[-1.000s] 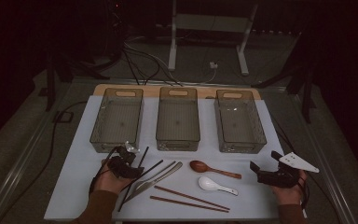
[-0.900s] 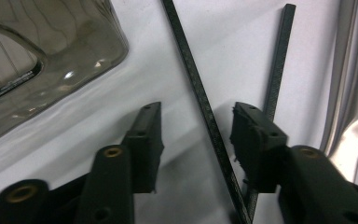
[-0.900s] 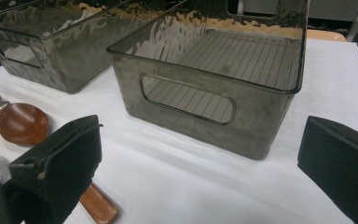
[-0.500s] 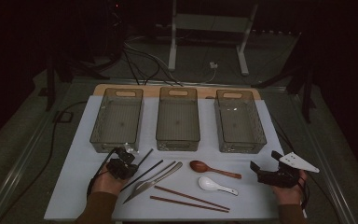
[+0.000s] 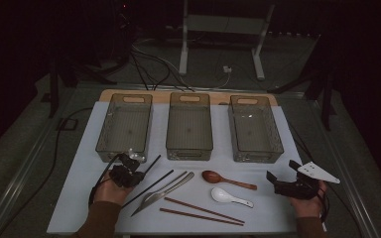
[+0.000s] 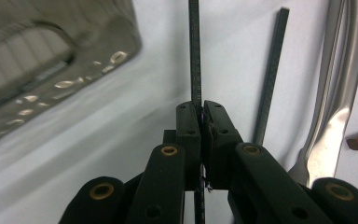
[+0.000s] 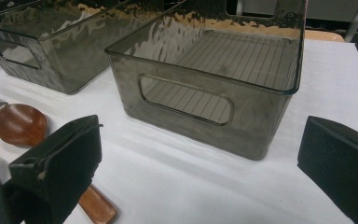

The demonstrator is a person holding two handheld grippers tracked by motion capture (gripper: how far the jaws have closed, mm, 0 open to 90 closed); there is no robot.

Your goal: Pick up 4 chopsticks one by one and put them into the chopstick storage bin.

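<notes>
Grip: left gripper [image 6: 200,116] has just been closing and now pinches one black chopstick [image 6: 195,51] between its pads, jaws all but meeting, the thin rod running straight up out of the pinch.
Chopstick place: low over the white table cover [image 5: 79,198], just in front of the left bin [image 5: 125,126]; its twin, the second black chopstick [image 6: 271,74], lies just beside it on the cover.
Right gripper: right gripper [image 7: 200,163] has its jaws spread wide with nothing between them, facing the right bin [image 7: 214,88], near the wooden spoon [image 7: 21,123].
Step, as judged: lifting the chopstick to carry it to a bin.
Doing it well: raise it straight and slowly so the thin rod does not pivot in the pads; keep the free end off the twin and off the metal knife [image 6: 340,84]; clear the bin's rim before lowering.
Risk: a smooth, narrow shaft may twist or slip in so small a pinch.
Materials: chopsticks dark, slim, square-looking; bins smoky clear plastic with ribbed floors and cut-out handles; knife polished steel; spoon glossy brown wood; cover matte white.
Other pieces: white ceramic spoon [image 5: 225,196]; brown chopsticks [image 5: 203,213] lying well apart from the grip.
</notes>
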